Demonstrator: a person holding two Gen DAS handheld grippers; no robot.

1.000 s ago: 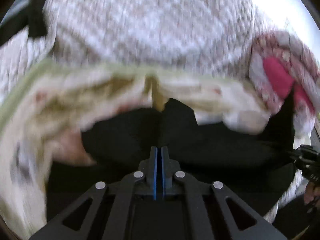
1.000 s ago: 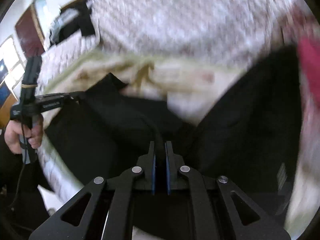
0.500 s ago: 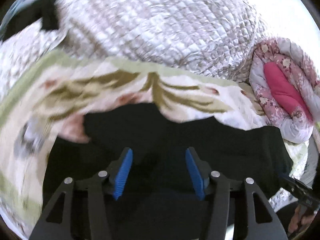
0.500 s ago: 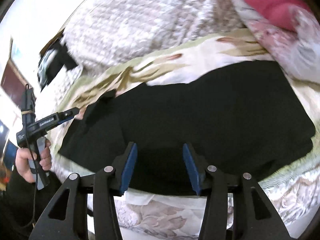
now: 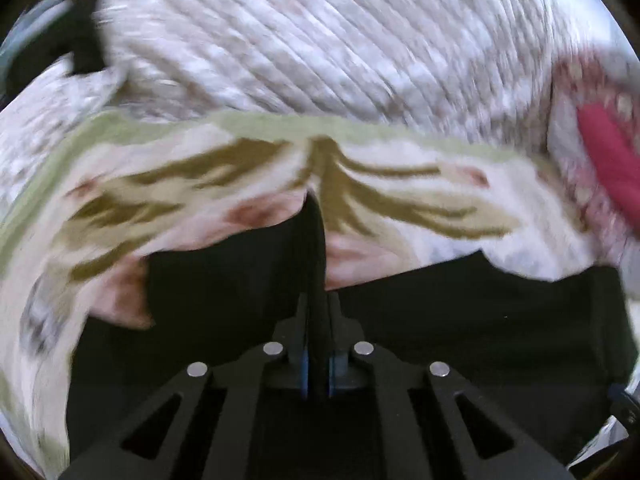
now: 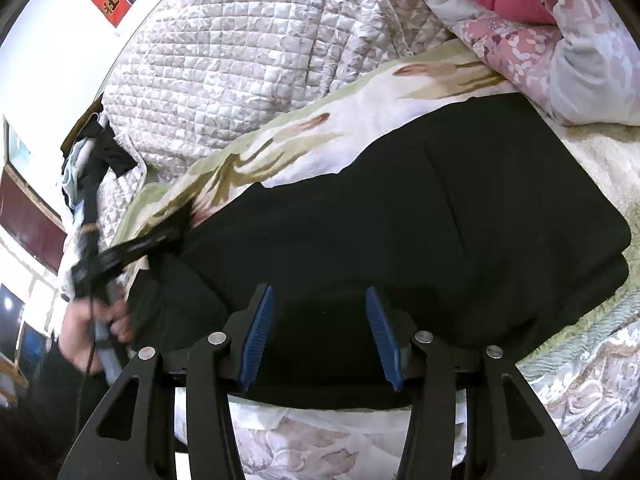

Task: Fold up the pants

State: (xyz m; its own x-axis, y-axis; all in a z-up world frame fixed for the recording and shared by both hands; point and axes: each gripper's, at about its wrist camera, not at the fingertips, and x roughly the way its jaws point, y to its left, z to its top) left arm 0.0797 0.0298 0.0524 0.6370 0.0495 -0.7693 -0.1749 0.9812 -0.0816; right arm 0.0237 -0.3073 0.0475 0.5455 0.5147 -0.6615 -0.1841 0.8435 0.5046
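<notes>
Pants [image 6: 420, 208], one pair; claws, two.

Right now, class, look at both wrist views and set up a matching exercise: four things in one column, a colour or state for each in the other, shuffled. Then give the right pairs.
Things:
1. left tongs
2. right tongs
3. pants
4. quilted cover

Colour or state:
A. black, lying on the floral blanket
B. open, blue pads apart
C. pale, stitched in small squares
D. shut on black cloth

Pairs: 1-D, 2-B, 3-A, 4-C
</notes>
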